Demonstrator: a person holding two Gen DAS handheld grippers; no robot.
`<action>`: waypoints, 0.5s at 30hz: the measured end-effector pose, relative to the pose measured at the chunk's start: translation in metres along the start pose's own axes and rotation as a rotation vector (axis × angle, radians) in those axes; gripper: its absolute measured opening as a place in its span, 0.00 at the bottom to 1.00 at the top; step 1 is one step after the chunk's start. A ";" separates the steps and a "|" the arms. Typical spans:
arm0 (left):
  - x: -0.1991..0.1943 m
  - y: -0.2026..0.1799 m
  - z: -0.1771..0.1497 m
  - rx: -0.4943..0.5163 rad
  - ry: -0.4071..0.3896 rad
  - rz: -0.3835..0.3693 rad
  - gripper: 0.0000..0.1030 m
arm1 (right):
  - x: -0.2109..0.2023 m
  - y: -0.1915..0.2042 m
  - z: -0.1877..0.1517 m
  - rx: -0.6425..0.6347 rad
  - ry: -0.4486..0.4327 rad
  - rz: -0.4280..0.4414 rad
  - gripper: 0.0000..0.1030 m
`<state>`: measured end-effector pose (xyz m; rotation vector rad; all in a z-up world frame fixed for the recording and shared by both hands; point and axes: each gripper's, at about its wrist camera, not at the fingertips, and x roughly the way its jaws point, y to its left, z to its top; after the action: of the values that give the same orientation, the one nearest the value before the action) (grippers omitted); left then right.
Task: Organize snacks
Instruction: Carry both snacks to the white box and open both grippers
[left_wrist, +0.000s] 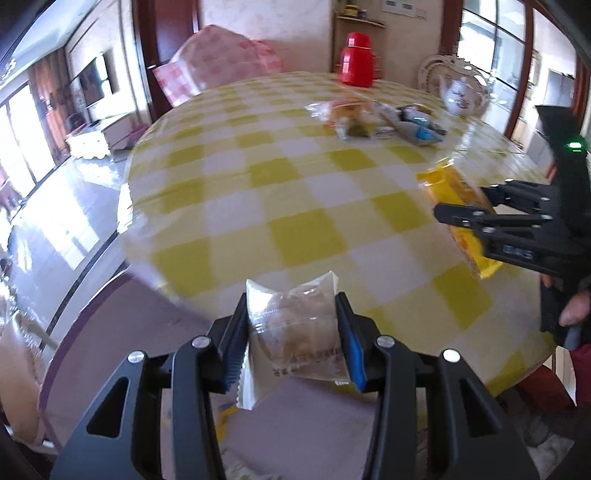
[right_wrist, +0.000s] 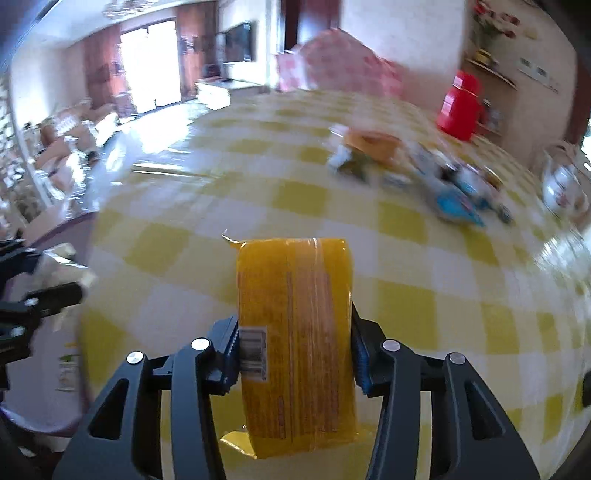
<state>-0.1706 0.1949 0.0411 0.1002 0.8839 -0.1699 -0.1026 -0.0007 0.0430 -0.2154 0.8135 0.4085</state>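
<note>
Left wrist view: the left gripper (left_wrist: 293, 328), filling the bottom of the frame, clamps a clear wrapped pastry (left_wrist: 295, 332) between its two blue-padded fingers (left_wrist: 351, 347), the jaws partly closed and pressing both sides of the wrapper. The packet hangs at the near edge of a round table (left_wrist: 295, 192) covered in a yellow-and-white checked cloth. At the right edge of the frame the right gripper (left_wrist: 461, 210) reaches in from the side, closed on a yellow snack pack (left_wrist: 448, 188) above the cloth; part of a hand (left_wrist: 574, 310) shows below it on the handle. A loose pile of snack packets (left_wrist: 373, 120) lies on the cloth in the upper centre-right. Behind it stands a red jar (left_wrist: 356, 64), with a white teapot (left_wrist: 461, 94) at the upper right.

Right wrist view: the yellow snack pack (right_wrist: 295, 332) stands upright in the lower centre, pinched at its sides by partly closed jaws, a barcode label facing the left finger. The right gripper (right_wrist: 295, 354) holds it over the checked cloth. The blurred pile of snack packets (right_wrist: 417, 173) sits in the upper right, the red jar (right_wrist: 460, 107) beyond it and the teapot (right_wrist: 561, 184) at the far right edge. The left gripper shows dimly at the left edge of the frame.
</note>
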 end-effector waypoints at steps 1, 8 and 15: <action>-0.002 0.007 -0.003 -0.009 0.003 0.011 0.44 | -0.003 0.012 0.003 -0.020 -0.007 0.023 0.45; -0.015 0.057 -0.027 -0.082 0.030 0.092 0.44 | -0.016 0.091 0.016 -0.160 -0.032 0.150 0.45; -0.023 0.093 -0.052 -0.123 0.066 0.150 0.44 | -0.020 0.166 0.007 -0.288 -0.005 0.259 0.45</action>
<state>-0.2067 0.2965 0.0274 0.0572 0.9469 0.0286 -0.1820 0.1454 0.0580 -0.3781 0.7785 0.7714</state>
